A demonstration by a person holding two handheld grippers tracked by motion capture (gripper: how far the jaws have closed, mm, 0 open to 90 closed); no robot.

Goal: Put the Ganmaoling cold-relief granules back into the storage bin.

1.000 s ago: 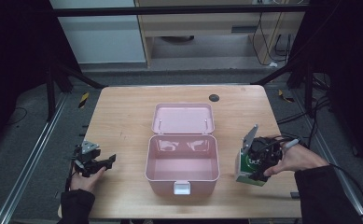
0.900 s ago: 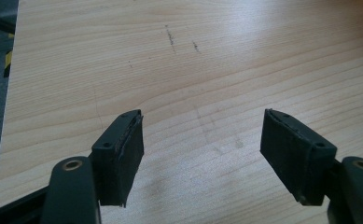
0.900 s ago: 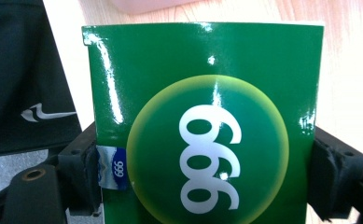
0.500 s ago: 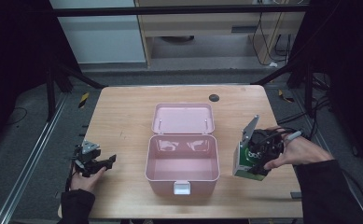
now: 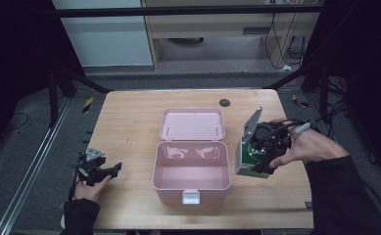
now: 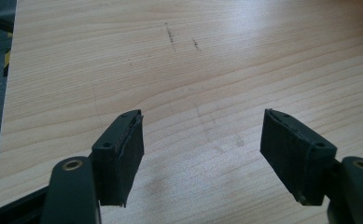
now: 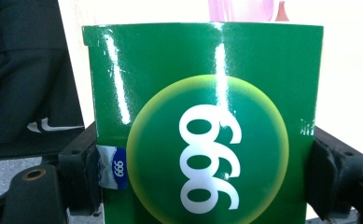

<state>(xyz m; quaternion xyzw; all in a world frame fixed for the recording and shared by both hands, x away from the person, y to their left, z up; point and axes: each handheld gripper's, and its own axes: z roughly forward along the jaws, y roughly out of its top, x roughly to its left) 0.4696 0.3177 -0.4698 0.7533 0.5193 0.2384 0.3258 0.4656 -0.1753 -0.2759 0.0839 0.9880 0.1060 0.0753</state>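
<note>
The left gripper (image 5: 110, 171) rests low with fingers (image 6: 121, 156) spread wide, while the right gripper (image 5: 256, 159) is raised, fingers clamped.

A green carton (image 7: 202, 126) with glossy faces bore a yellow-rimmed green disc printed with white digits, which read upside down in the right gripper view, and a small blue label at one edge. It sat clamped by its two sides between the jaws of the right gripper (image 5: 265, 149), just right of the open pink box (image 5: 191, 166), low over the table.
</note>
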